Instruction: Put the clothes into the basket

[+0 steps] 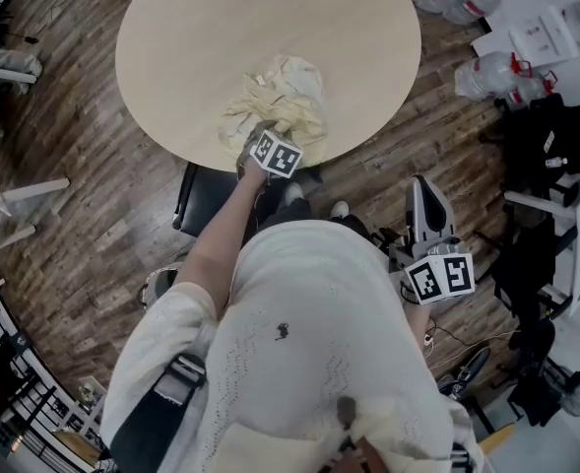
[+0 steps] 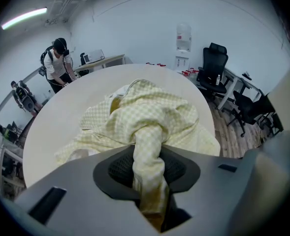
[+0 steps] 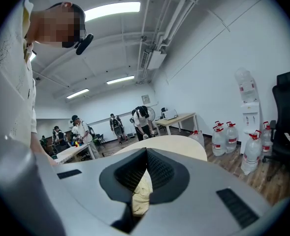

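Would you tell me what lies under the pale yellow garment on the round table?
Only bare round table shows around the garment; anything beneath it is hidden by the cloth. The left tool pinches a twisted fold.

The left arm (image 1: 219, 236) reaches forward, the left gripper (image 1: 258, 138) tilted steeply down, its jaws clamped on a twist of yellow cloth (image 2: 148, 149). The right gripper (image 1: 424, 193) sits beside the hip, nearly level, jaws together.
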Demonstrator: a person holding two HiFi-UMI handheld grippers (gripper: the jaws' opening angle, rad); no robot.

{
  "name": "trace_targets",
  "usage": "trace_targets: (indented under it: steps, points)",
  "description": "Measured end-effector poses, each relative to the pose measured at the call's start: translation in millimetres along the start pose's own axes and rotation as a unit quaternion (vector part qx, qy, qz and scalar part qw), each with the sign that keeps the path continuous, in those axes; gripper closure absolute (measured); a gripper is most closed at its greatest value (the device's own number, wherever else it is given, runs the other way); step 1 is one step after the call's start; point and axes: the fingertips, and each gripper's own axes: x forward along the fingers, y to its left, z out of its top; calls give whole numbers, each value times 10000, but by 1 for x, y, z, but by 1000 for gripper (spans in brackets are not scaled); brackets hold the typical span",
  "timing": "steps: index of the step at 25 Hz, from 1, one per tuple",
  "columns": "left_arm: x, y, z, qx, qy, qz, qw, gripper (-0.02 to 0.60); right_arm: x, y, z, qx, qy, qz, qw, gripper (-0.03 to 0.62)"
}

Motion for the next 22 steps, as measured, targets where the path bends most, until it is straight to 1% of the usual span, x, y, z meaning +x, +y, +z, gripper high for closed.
trace_targets:
  steps: [4, 7, 10, 15, 19, 22]
  points:
    - [-13, -10, -2, -194, -76, -177, 9996, 462, -8, -8, 1, 6, -20, -3, 10000, 586]
    - [-25, -20, -8, -387, -263, -237, 9986, 465, -16, -12, -1, 81, -21, -18, 10000, 586]
    - [-39, -31, -5, -606, -503, -328, 9964, 465, -23, -16, 0, 101, -45, 22, 9999, 586]
    - [-61, -43, 4, -886, -874, -362, 9916, 466, -33, -17, 0, 74, -60, 139, 9999, 586]
    - [-79, -50, 15, -1038, -1164, -358, 9871, 469, -43, -18, 0, 56, -52, 211, 9997, 586]
    - [-96, -58, 31, -1138, -1448, -420, 9820, 472, -51, -24, 0, 74, -42, 237, 9997, 586]
